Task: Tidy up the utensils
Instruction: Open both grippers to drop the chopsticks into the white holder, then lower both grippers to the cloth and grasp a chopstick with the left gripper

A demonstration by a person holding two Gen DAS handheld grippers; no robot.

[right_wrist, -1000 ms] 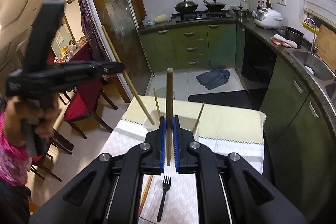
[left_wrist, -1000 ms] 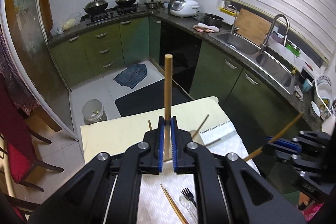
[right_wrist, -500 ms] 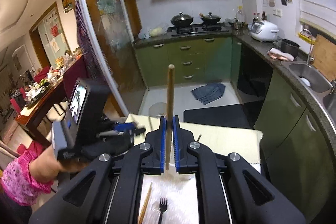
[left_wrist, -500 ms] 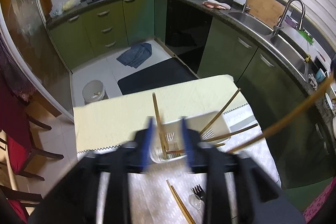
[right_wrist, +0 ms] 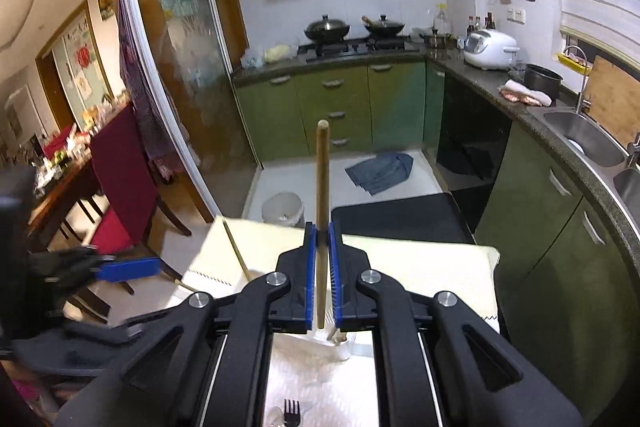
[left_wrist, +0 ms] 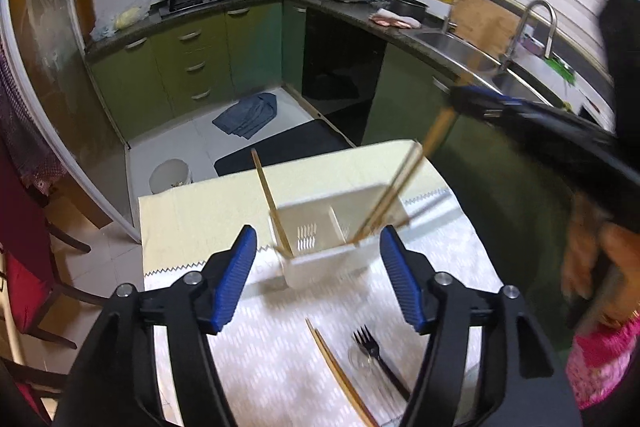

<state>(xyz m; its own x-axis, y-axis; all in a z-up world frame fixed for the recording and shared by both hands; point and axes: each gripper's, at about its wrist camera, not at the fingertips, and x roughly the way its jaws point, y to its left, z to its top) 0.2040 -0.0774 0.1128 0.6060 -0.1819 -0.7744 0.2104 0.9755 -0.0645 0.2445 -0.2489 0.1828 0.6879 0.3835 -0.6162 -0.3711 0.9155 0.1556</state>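
A: What does the left wrist view show?

B: The left gripper (left_wrist: 318, 275) is spread wide, holding nothing, above the white plastic utensil caddy (left_wrist: 336, 231) on the cloth-covered desk (left_wrist: 208, 211). A wooden chopstick (left_wrist: 270, 205) leans in the caddy's left compartment. A pair of chopsticks (left_wrist: 340, 375) and a black plastic fork (left_wrist: 380, 363) lie on the cloth nearer the camera.

A: And the right wrist view?

B: The right gripper (right_wrist: 321, 267) is pinching a single brown wooden chopstick (right_wrist: 322, 187) held upright above the caddy (right_wrist: 340, 341). The fork (right_wrist: 292, 411) lies below.
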